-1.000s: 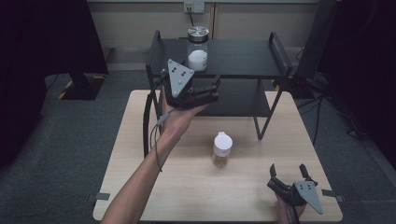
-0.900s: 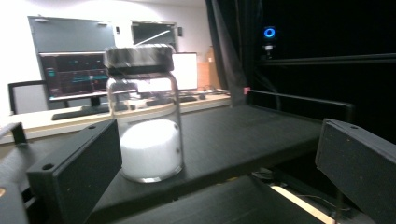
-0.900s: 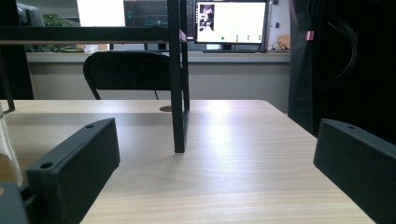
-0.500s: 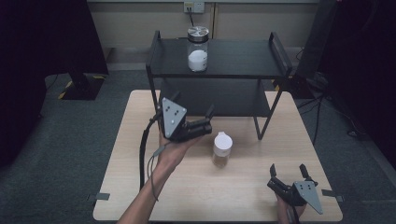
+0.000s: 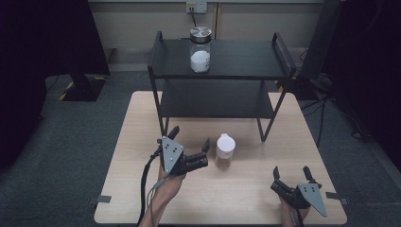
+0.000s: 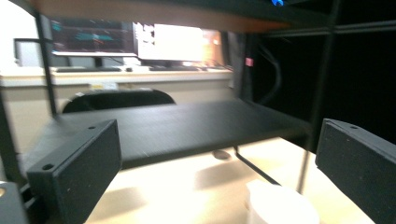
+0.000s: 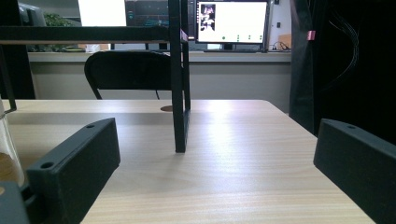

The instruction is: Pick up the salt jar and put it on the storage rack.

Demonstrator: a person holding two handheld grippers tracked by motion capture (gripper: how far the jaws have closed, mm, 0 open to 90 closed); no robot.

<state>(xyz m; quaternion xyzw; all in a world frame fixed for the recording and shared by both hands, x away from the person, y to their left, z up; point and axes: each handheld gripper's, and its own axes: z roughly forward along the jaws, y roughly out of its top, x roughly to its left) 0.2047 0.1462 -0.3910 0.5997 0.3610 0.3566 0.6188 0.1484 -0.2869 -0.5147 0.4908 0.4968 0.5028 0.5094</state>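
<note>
We see the left gripper (image 5: 190, 142) with jaws wide open and empty, just left of the white-lidded jar (image 5: 224, 152) standing on the bench (image 5: 137, 142). The right gripper (image 5: 292, 174), jaws likewise open and empty, rests near the bench's front right corner.
</note>
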